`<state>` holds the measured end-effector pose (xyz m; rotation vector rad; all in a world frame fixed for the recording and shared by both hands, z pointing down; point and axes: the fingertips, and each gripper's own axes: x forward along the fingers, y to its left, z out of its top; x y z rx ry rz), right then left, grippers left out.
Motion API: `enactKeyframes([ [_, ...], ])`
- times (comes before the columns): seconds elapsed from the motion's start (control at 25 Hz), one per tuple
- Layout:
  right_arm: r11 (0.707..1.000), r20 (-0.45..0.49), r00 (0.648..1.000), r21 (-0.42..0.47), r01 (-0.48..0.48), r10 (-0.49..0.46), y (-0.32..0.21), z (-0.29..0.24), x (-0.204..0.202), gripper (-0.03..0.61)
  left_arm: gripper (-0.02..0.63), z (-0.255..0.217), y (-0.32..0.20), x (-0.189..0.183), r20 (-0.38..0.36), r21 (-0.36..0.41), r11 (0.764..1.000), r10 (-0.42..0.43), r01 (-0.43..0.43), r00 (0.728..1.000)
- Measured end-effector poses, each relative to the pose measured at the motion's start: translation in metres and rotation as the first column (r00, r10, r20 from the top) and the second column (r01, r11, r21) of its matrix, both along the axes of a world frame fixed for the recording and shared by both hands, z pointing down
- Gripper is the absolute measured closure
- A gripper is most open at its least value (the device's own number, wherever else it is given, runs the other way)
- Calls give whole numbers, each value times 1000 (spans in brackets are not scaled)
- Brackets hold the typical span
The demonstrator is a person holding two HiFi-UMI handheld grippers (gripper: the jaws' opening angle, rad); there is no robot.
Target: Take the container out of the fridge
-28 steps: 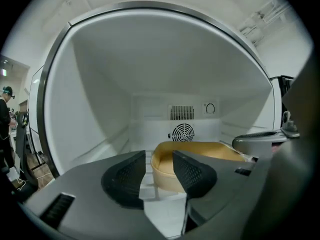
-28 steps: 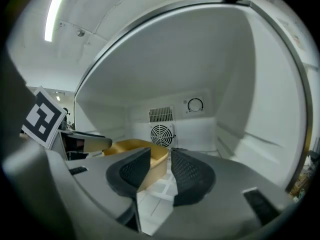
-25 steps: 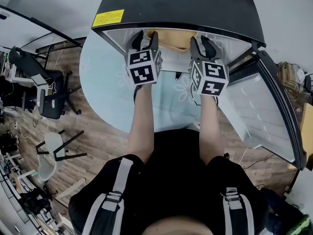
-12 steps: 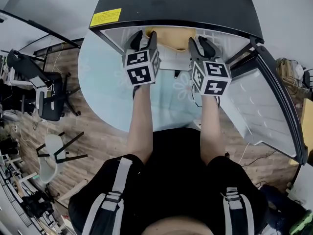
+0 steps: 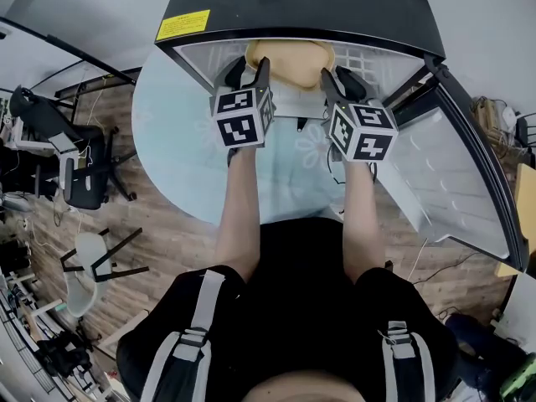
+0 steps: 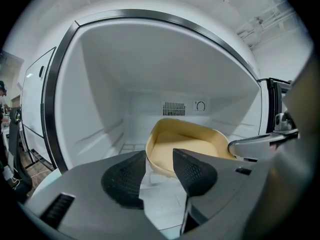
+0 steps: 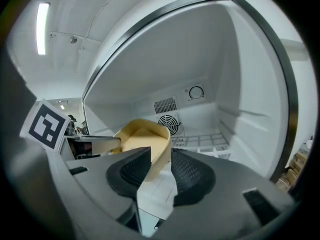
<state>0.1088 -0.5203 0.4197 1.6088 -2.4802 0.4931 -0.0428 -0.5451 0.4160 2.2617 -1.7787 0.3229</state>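
A tan, open-topped container [image 5: 289,61] shows at the mouth of the fridge [image 5: 301,7], held between my two grippers. My left gripper [image 5: 247,65] is shut on the container's left rim. In the left gripper view the container [image 6: 192,144] fills the middle, and its rim runs between the pads of the left gripper [image 6: 155,164]. My right gripper [image 5: 339,75] is shut on the right rim. In the right gripper view the container [image 7: 145,139] has its wall pinched in the right gripper [image 7: 161,166]. The container looks empty.
The fridge door [image 5: 452,182] stands open at the right. A white flat piece [image 5: 297,103] lies just under the container. A wire shelf [image 7: 210,141] and a fan grille [image 7: 169,124] sit at the back of the fridge. A pale round surface [image 5: 176,141] and chairs [image 5: 75,166] lie to the left.
The container has come forward from under the fridge top, and more of its rounded rim now shows. Both grippers stay on it and have shifted slightly.
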Motion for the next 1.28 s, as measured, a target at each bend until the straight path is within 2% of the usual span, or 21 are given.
enactKeyframes([
  [0.12, 999, -1, 1000, -23, 22, -22, 4, 7, -8, 448, 428, 4, 3, 0, 3, -7, 1000, 7, -7, 1000],
  [0.16, 999, -2, 1000, -29, 29, -29, 5, 10, -10, 473, 428, 5, 4, 1, 2, -9, 1000, 9, -9, 1000],
  [0.28, 999, -5, 1000, -41, 29, -29, 8, 14, -13, 493, 436, 10, 6, 1, -1, -18, 1000, 15, -15, 1000],
  [0.32, 999, -5, 1000, -46, 27, -27, 8, 15, -13, 499, 453, 11, 7, -1, 0, -22, 1000, 10, -10, 1000],
  [0.44, 999, -12, 1000, -49, 11, -11, 11, 15, -11, 520, 558, 12, 12, -9, 10, -21, 1000, -22, 23, 1000],
  [0.52, 999, -13, 1000, -35, -3, 2, 14, 12, -9, 540, 587, 10, 16, -12, 24, -13, 999, -30, 30, 999],
  [0.8, 997, -57, 997, 58, -51, 54, 32, -15, -3, 561, 592, -2, 38, -7, 133, 2, 1000, 30, -30, 991],
  [1.28, 976, -64, 989, 182, -120, 133, 102, -45, -8, 565, 592, -14, 106, -11, -10, 33, 991, 133, -133, 991],
])
